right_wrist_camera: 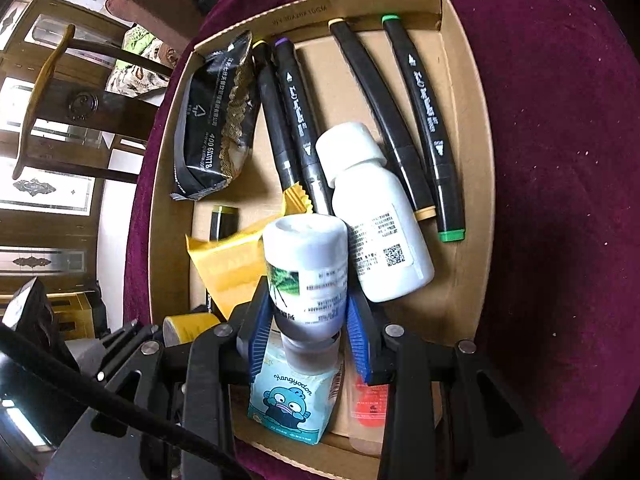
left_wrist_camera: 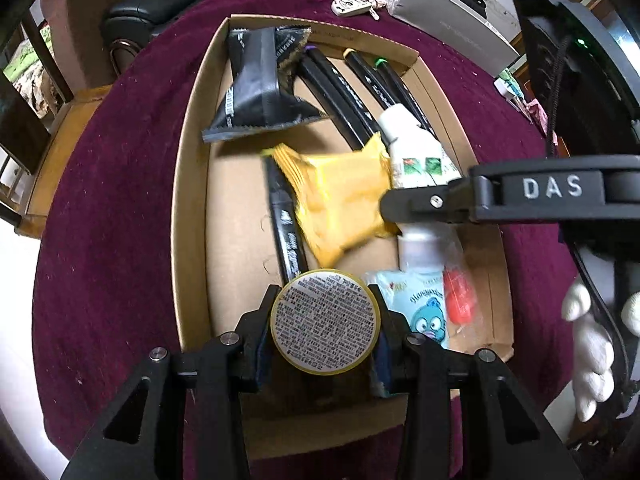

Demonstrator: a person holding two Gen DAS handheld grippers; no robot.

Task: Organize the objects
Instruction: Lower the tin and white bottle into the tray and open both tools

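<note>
The left gripper (left_wrist_camera: 325, 322) has its jaws clamped on a round yellow-rimmed tin (left_wrist_camera: 325, 321), held over the near end of the cardboard box (left_wrist_camera: 192, 184). The right gripper (right_wrist_camera: 307, 326) has its jaws gripping a white bottle (right_wrist_camera: 306, 276) above a blue cartoon packet (right_wrist_camera: 292, 404). Further in lie a second white bottle (right_wrist_camera: 378, 220), a yellow wrapper (left_wrist_camera: 340, 204), black markers (right_wrist_camera: 424, 120) and a black pouch (right_wrist_camera: 216, 128), all on the maroon-covered counter (left_wrist_camera: 112, 208).
</note>
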